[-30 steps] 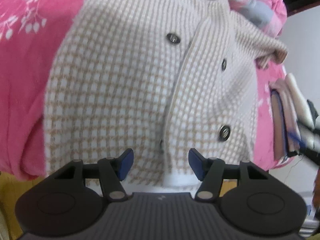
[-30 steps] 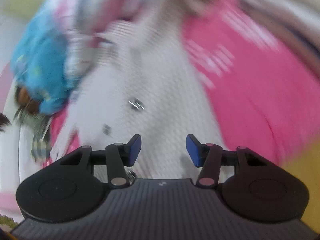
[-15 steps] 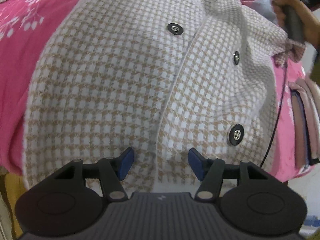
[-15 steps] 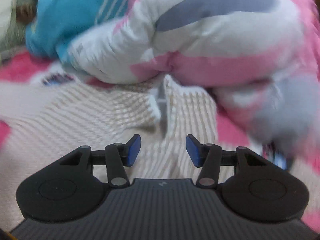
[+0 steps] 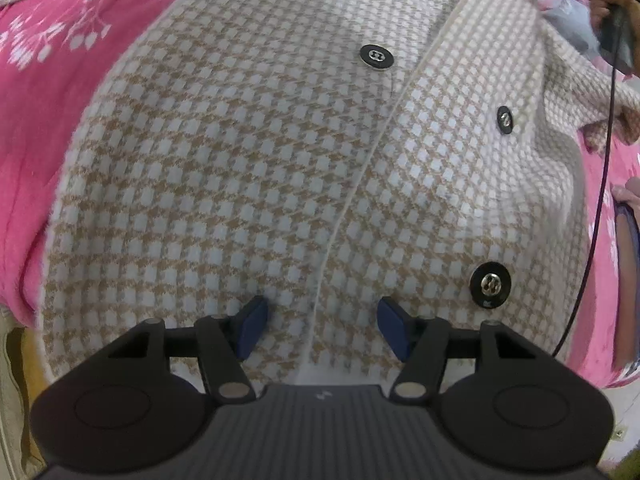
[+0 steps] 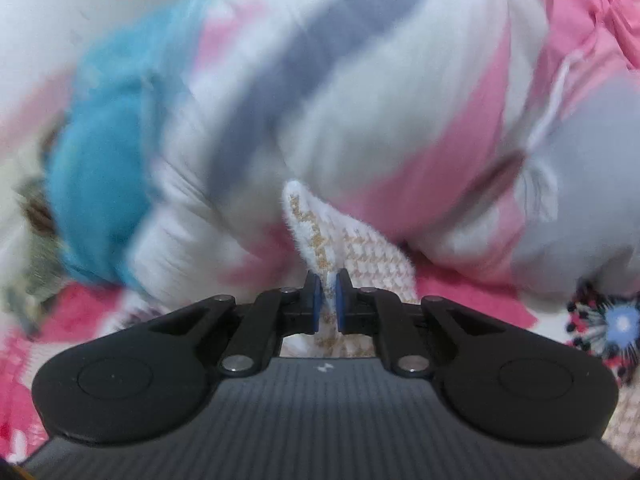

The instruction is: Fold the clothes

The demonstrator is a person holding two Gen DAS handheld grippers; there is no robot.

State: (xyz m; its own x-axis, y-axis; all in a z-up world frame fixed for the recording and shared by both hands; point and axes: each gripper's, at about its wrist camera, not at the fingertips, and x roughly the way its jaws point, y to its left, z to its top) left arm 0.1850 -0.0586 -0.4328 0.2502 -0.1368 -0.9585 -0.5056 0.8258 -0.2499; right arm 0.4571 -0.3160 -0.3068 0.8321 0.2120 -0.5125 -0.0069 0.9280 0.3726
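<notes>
A beige and white houndstooth cardigan (image 5: 248, 168) with dark round buttons (image 5: 490, 285) lies spread on a pink floral bedsheet (image 5: 52, 92). My left gripper (image 5: 318, 326) hangs open just above the cardigan's lower hem, its blue pads on either side of the front placket and not pinching the cloth. In the right wrist view my right gripper (image 6: 325, 300) is shut on a corner of the cardigan (image 6: 320, 232), which stands up between its pads.
A puffy white, pink and grey jacket (image 6: 360, 92) and a turquoise garment (image 6: 104, 184) are heaped close behind the right gripper. A hand (image 5: 612, 4) and a thin black cable (image 5: 600, 200) show at the left wrist view's right edge, beside folded clothes (image 5: 628, 232).
My right gripper swung across the bed to the cardigan's far corner and shut on it. My left gripper sank a little closer to the hem, staying open.
</notes>
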